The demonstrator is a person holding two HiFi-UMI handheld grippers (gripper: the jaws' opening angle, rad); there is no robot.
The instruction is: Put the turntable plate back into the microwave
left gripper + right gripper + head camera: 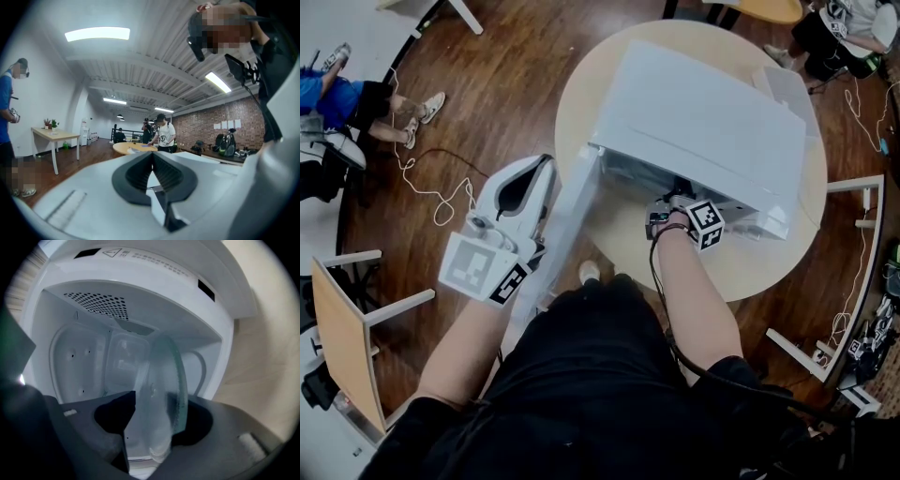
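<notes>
right gripper view: one turntable plate (165, 380), a round disc of clear glass with a greenish rim, smooth and glossy. it stands on edge, nearly upright, in the mouth of the cavity (89, 362), off the cavity floor. its near lower edge sits between the two dark matte jaws of the right gripper (159, 398), which are clamped on the glass. cavity walls are white enamel, smooth, with rounded pressed panels at the far wall. one patch of small round perforations (96, 301) in the ceiling.

head view: one microwave (703, 122), a boxy white shell with a flat top, on one round table (577, 103) of pale, smooth-grained wood. its door (567, 225) hangs open to the left, a flat white slab. floor (506, 84) is dark glossy planks; one thin white cord (422, 183) loops across it.

two marker cubes: one (705, 225) at the microwave opening on the right tongs, one (478, 267) on the left.

left gripper (546, 165): white moulded plastic body, just left of the open door, well apart from the plate.

left gripper view: left gripper (152, 154) has ribbed black pads; the jaws meet at the tip, clenched, nothing between them.
</notes>
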